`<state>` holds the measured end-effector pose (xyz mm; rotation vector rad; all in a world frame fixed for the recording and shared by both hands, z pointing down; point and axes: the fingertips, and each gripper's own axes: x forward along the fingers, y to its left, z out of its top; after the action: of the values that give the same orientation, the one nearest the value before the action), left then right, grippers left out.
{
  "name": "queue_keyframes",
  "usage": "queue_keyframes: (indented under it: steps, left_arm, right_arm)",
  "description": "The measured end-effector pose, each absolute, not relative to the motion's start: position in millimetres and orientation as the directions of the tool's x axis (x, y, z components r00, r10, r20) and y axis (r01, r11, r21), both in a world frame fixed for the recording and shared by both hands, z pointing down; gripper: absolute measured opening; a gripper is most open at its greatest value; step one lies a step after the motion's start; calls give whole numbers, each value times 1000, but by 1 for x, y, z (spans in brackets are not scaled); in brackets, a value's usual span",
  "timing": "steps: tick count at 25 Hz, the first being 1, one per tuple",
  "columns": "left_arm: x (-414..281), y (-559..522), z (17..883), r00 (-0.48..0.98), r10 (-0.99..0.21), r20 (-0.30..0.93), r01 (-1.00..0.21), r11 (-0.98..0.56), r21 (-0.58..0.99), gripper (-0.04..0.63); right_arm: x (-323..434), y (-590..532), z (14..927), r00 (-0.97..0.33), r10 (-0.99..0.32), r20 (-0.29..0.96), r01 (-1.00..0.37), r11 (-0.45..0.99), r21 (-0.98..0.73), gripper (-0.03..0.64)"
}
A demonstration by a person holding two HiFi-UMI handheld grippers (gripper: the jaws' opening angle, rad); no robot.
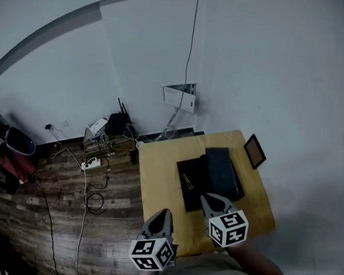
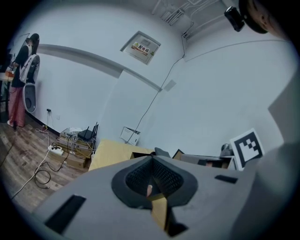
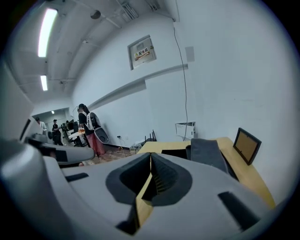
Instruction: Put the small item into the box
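Note:
A black flat box (image 1: pixel 192 188) lies open on the yellow table (image 1: pixel 157 175), with a dark grey cover (image 1: pixel 221 167) resting along its right side. A slim golden item (image 1: pixel 187 181) lies inside the black box, near its left edge. My left gripper (image 1: pixel 163 213) hovers at the table's near edge, left of the box, with its jaws shut. My right gripper (image 1: pixel 210 199) is over the box's near end, also shut and empty. In the right gripper view, the grey cover (image 3: pixel 208 152) is just ahead of the right gripper (image 3: pixel 150 155). The left gripper (image 2: pixel 151 158) faces the table from its side.
A small framed picture (image 1: pixel 255 151) stands at the table's right edge. Beyond the table's far side are the white wall, a router, power strips and cables (image 1: pixel 95 162) on the wooden floor. People (image 3: pixel 89 126) stand far off to the left.

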<state>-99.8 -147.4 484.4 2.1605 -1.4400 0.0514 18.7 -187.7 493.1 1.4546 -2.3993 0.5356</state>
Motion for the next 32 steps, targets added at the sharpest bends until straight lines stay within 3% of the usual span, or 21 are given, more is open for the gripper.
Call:
queue_keyframes:
  steps: [13,32]
  left_arm:
    - [-96,-140,477,427,-851,306,-871,-295,394,4]
    - [-101,-140,480,401,-862,311,-878,-265,399,3]
  right_arm:
    - [20,-163,457,-504,-798,331,-864,468,-188,0]
    - [19,-159,450,-546,-777,315,-838,501,-216,0]
